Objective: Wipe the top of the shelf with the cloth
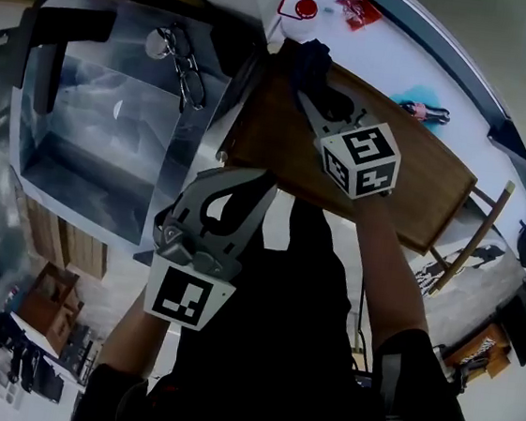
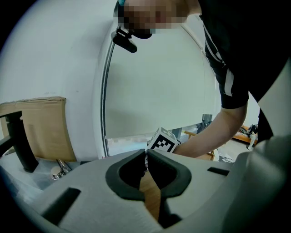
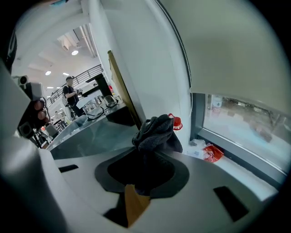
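1. Right tongs (image 1: 307,89) (image 3: 144,158) clenched on the cloth (image 1: 309,57) (image 3: 156,132): dark, bunched fabric, bulging up and out past the tips in the right gripper view.
2. Cloth at the far left corner of the shelf (image 1: 408,179) top in the head view, close to the white wall and the sill (image 1: 403,56). Probably resting on the wood, though actual contact is hidden under the bunched fabric.
3. Shelf top of plain brown wood, with a sliver of the same wood visible through the gap below the jaws in each gripper view.
4. Left tongs (image 1: 252,180) (image 2: 146,154) pressed together with nothing between the pads, held over the near left edge of the shelf, well apart from the cloth.
5. In the left gripper view, just beyond the closed tips: the marker cube (image 2: 163,140) of the right tongs, and behind it a bare forearm (image 2: 213,132) reaching forward from a dark sleeve.
6. Left of the shelf, a glass-topped bench (image 1: 92,138), with a pair of eyeglasses (image 1: 186,72) lying near its far edge.
7. On the sill beyond the cloth: a round red item (image 1: 306,8) (image 3: 175,123) nearest the corner, and a crumpled red packet (image 1: 361,10) (image 3: 210,152) a little further along.
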Demonstrator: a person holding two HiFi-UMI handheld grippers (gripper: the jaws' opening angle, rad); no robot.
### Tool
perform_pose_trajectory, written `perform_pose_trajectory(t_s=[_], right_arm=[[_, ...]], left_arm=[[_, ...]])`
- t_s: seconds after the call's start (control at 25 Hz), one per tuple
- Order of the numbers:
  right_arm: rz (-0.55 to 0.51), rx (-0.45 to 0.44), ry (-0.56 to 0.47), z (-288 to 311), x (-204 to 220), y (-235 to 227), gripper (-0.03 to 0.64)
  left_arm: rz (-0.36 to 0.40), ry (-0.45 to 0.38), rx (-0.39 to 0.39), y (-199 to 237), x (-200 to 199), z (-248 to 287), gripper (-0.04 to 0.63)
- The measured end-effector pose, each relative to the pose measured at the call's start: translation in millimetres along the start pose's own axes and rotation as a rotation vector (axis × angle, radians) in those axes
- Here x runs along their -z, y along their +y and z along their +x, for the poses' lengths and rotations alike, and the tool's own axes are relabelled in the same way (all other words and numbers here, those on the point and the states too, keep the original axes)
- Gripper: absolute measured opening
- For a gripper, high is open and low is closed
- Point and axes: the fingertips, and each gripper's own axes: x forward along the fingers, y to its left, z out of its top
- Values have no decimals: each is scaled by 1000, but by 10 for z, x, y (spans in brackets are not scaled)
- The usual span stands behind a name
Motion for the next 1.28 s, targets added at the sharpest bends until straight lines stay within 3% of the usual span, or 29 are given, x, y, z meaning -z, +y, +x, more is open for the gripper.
perform_pose_trajectory(t_s=[0.56, 1.28], right_arm=[[15, 22, 69, 499, 229, -164, 84], [82, 108, 81, -24, 672, -646, 83]], left_arm=[[-27, 41, 0, 171, 163, 23, 34], [30, 60, 80, -262, -20, 390, 34]])
